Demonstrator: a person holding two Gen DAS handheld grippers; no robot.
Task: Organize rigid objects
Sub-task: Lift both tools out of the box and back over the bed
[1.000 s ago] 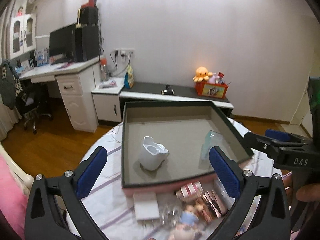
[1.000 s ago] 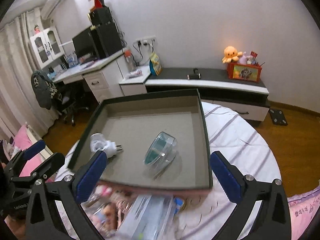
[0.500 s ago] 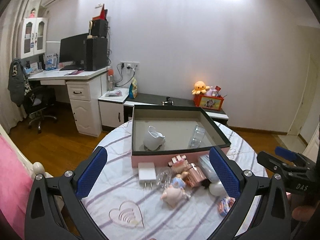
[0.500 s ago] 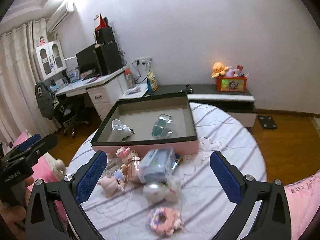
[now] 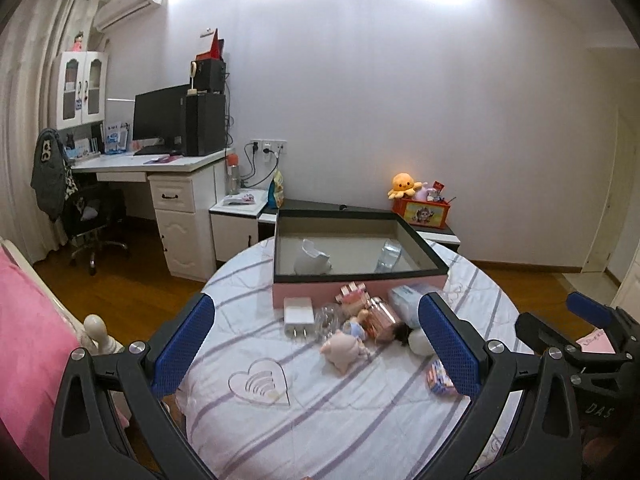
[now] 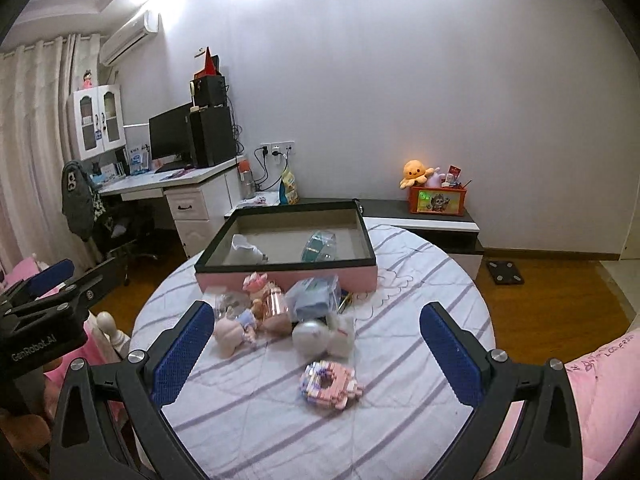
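Moved: I've pulled both grippers back from the box (image 6: pixel 286 270) | Tools: left gripper (image 5: pixel 316 340) and right gripper (image 6: pixel 316 346) both wide, empty | Items: toys (image 6: pixel 280 316) heaped just before box, brick ring (image 6: pixel 330 380) nearer me | Risk: clutter sits tight, so a grab may knock neighbours off the table (image 6: pixel 420 320).

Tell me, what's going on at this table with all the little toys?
A person is sorting small objects into the shallow box on the round table. A white plug and a clear tape dispenser lie inside it. A pile of toys and a pink block donut wait outside. The left hand-held gripper and right hand-held gripper are open, empty, held back from the pile.
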